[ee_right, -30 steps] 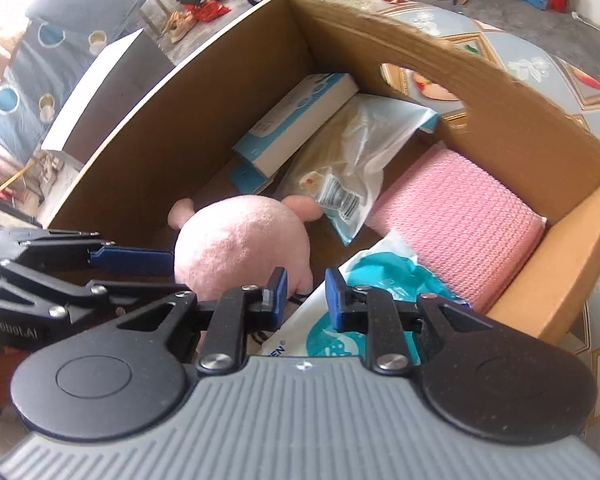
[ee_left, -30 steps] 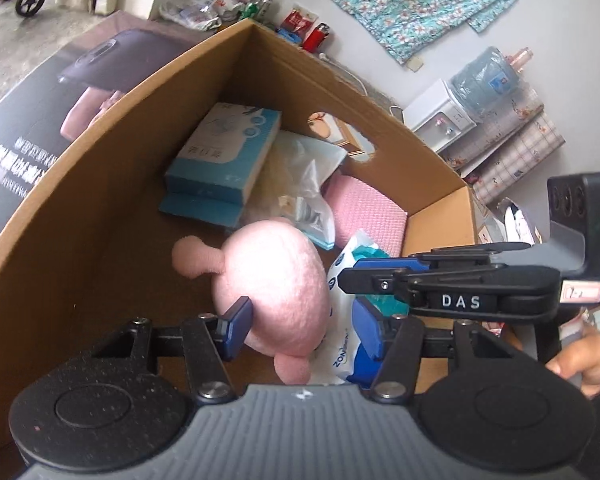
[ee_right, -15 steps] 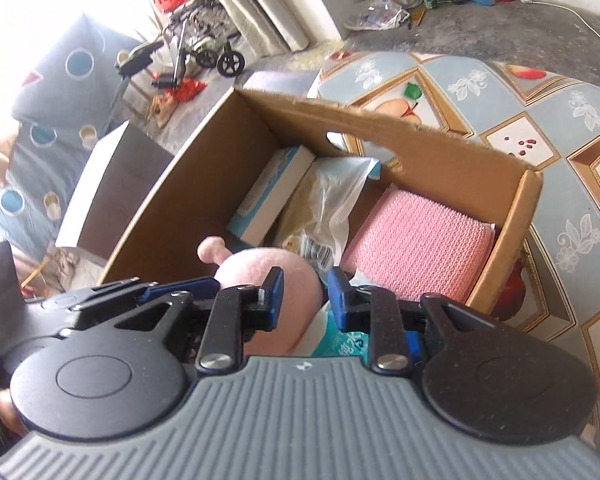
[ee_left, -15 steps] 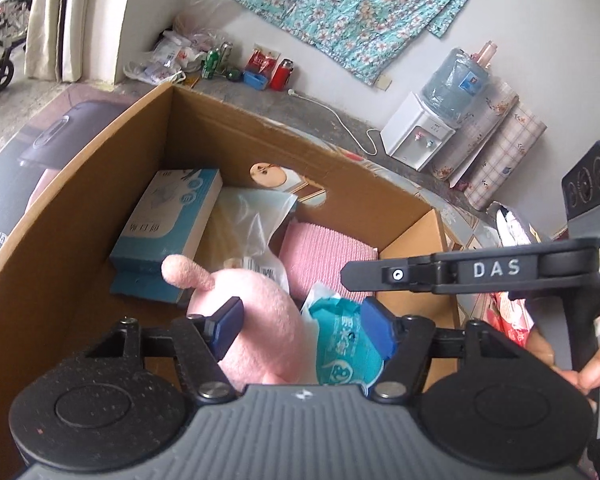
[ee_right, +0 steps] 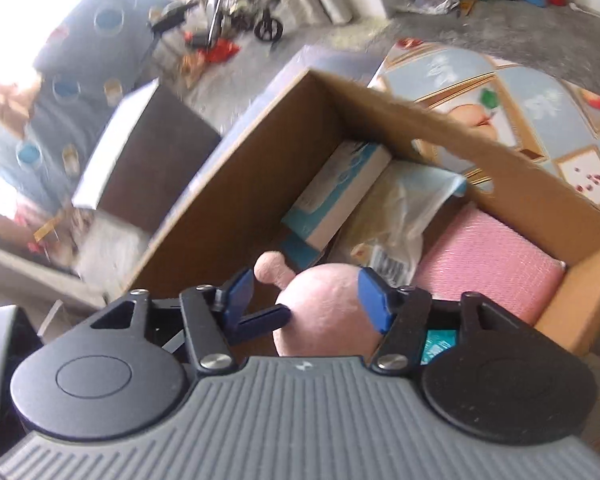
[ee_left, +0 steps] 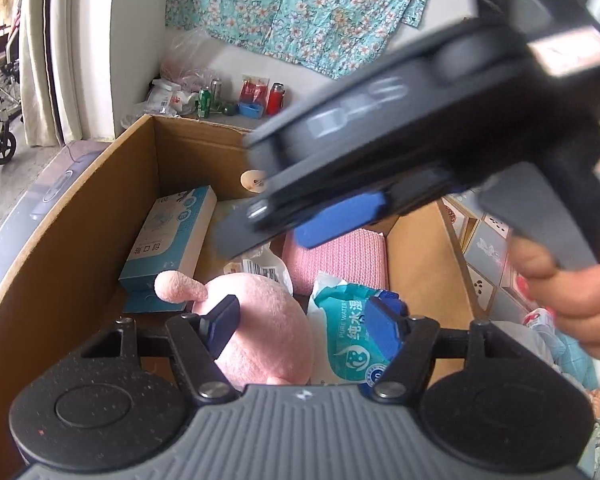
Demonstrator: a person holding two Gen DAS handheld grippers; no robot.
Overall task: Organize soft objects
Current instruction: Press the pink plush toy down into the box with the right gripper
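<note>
A round pink plush toy (ee_left: 268, 320) lies in the near end of an open cardboard box (ee_left: 80, 216). Beside it are a teal wet-wipes pack (ee_left: 344, 332) and a pink knitted pad (ee_left: 336, 256). My left gripper (ee_left: 304, 320) hovers open above the plush and the wipes, its pads pressing nothing. My right gripper (ee_right: 306, 294) is above the same plush (ee_right: 324, 308), its jaws opening and empty. One of its fingers (ee_left: 340, 220) crosses the left wrist view as a blur. The pink pad (ee_right: 488, 256) fills the box's right end.
Deeper in the box are a blue-and-white tissue carton (ee_left: 172, 236) and a clear plastic bag (ee_right: 404, 208). A dark grey box (ee_right: 152, 148) stands left of the cardboard box. A person's hand (ee_left: 572, 300) holds the right gripper. Bottles and cans (ee_left: 256, 100) line the far wall.
Both grippers have risen out of the box. The right jaws went from nearly shut to wide apart, and the left jaws widened a little. The right gripper now sweeps across the left wrist view.
</note>
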